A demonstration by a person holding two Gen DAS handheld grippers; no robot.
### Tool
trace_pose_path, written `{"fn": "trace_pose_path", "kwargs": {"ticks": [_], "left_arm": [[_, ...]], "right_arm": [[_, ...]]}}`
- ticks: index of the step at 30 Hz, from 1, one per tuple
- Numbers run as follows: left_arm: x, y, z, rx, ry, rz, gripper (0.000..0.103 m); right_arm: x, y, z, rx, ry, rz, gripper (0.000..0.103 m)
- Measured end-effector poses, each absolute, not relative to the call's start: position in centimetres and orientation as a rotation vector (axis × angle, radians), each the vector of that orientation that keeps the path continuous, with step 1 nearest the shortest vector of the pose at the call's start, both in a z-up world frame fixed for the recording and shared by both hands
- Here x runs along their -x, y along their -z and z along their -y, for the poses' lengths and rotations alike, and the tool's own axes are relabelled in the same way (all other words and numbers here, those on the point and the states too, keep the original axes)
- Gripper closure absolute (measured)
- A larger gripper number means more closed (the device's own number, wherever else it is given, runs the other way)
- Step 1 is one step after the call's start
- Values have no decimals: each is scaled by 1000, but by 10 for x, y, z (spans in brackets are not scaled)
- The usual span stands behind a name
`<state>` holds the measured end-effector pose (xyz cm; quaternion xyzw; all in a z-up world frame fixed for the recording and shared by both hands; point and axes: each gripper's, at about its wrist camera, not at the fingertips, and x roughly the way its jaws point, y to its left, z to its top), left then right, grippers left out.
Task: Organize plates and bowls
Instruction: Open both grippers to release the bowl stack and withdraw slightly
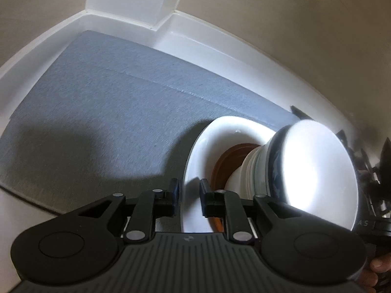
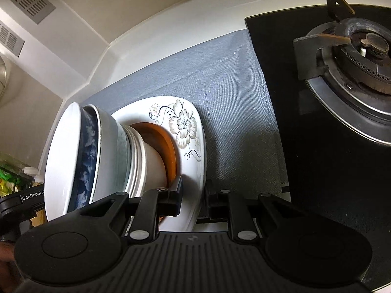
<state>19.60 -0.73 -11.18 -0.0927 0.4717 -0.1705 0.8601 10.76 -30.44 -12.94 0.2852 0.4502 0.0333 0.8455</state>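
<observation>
The white desk point(image 2: 176, 22) runs into a corner under cream walls, and a grey woven cloth mat point(image 1: 102, 102) covers most of it. To the right of the mat lies a black glass gas hob point(image 2: 317, 146) with a metal burner ring and pan supports.

On the mat sits the task's pile: a large white square plate with a grey flower print point(image 2: 188, 131) carries a round terracotta-brown dish point(image 2: 168, 144), and on that stands a nested stack of white and blue-patterned bowls point(image 2: 97, 151). The whole pile sits in the near right part of the mat, close to the hob's edge.

The left tool point(image 1: 189, 195) has its fingers set narrowly on either side of the plate's left rim; whether the pads press on it cannot be told. The right tool point(image 2: 194, 195) straddles the plate's right rim the same way, narrow, with contact again unclear.

Judging by this, the sorting looks nearly done: plates and bowls are already gathered into one stack by size, and what remains seems to be settling it in place and letting go.

Readable writing: "GenRobot.A" on the left tool's body, seen from the right wrist view, and "A S" on the right tool, seen from the left.
</observation>
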Motion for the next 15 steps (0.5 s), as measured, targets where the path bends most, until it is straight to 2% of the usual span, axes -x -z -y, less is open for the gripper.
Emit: {"fn": "trace_pose_path", "kwargs": {"ticks": [5, 8, 9, 10, 12, 14, 15], "left_arm": [[-170, 108, 8, 173, 290, -968, 64], [-150, 101, 5, 183, 244, -947, 50], [-142, 98, 4, 182, 230, -939, 41], [-134, 95, 3, 178, 213, -931, 32], [-123, 92, 6, 161, 185, -931, 22], [-115, 88, 9, 142, 168, -933, 22], [-112, 86, 11, 132, 162, -929, 20]], "right_arm": [[-110, 127, 304, -533, -109, -952, 80], [-107, 124, 302, -471, -140, -948, 80], [-107, 124, 302, -460, -147, -947, 78], [-104, 124, 303, -447, -150, -944, 74], [-99, 123, 303, -420, -150, -935, 61], [-96, 124, 306, -404, -173, -915, 46], [-93, 123, 306, -392, -183, -907, 44]]}}
